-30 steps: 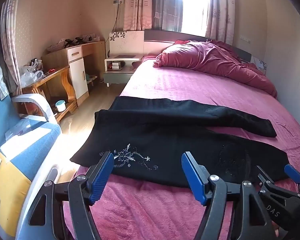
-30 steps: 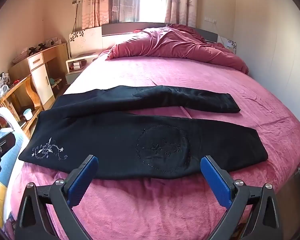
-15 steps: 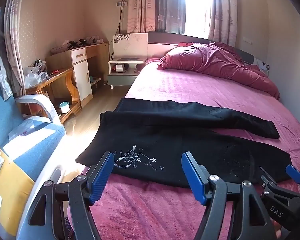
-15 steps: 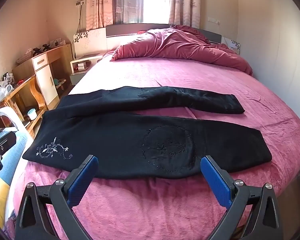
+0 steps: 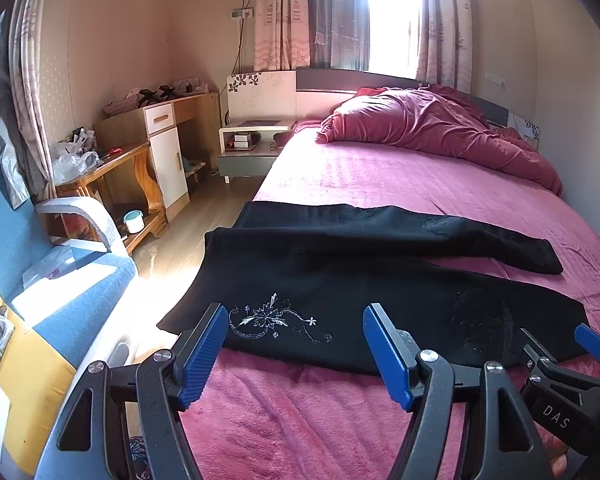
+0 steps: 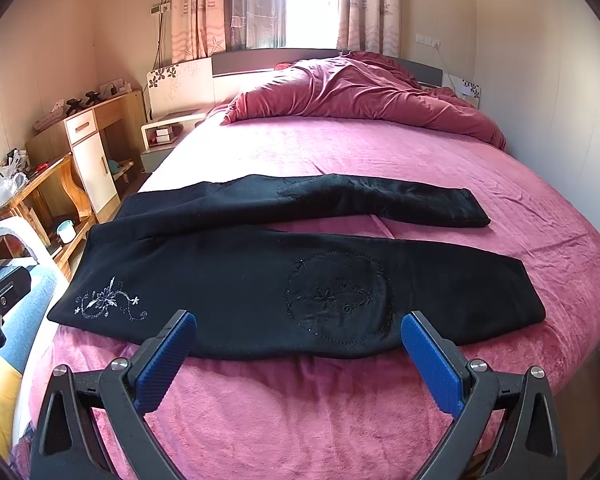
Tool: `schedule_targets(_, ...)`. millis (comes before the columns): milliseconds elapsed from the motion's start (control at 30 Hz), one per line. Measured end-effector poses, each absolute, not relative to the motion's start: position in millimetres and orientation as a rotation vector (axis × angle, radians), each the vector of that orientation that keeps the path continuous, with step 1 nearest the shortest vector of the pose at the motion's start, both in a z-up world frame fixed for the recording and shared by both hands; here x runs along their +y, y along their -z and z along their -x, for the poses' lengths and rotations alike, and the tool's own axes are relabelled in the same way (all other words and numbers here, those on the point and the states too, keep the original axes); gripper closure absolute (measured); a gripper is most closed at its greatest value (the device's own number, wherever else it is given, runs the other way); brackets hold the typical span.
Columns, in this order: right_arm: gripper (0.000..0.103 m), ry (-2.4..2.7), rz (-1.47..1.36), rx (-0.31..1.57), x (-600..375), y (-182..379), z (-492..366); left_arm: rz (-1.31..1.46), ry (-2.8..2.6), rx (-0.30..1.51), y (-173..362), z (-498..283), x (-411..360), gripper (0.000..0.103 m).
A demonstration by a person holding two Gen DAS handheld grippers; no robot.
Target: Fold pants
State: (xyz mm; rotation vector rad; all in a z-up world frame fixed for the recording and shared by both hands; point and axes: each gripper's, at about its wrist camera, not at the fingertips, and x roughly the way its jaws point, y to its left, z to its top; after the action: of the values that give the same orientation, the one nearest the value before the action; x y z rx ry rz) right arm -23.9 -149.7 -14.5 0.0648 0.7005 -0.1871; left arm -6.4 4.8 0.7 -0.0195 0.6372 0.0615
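both hand-held grippers are hovering above the near edge of the bed point(image 6: 380, 152), each with its 2 blue-padded fingers spread wide and gripping nothing. left gripper point(image 5: 294, 350) is sitting just short of the waist end of the pants point(image 5: 340, 280), lined up with the silver floral embroidery point(image 5: 276, 322). right gripper point(image 6: 296, 350) is sitting just short of the round stitched patch point(image 6: 338, 300) on the nearer leg, and its tip is also showing at the lower right of the left wrist view point(image 5: 592, 340). the black pants are lying flat across the pink bed cover, waist toward the left side of the bed, with 2 legs stretching right and slightly splayed, the farther leg ending shorter. a rumpled maroon duvet point(image 6: 360, 92) is lying at the headboard. a wooden desk point(image 5: 168, 128) and a blue chair point(image 5: 40, 264) are standing beside the bed on the left.
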Motion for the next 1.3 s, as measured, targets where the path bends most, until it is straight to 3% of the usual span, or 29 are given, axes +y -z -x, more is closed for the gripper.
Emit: schedule_targets(1300,0.000,0.191,-0.078,0.719,-155.1,24.0,21.6,0.011,-0.063,0.646,2.1,5.8,6.8,0.031)
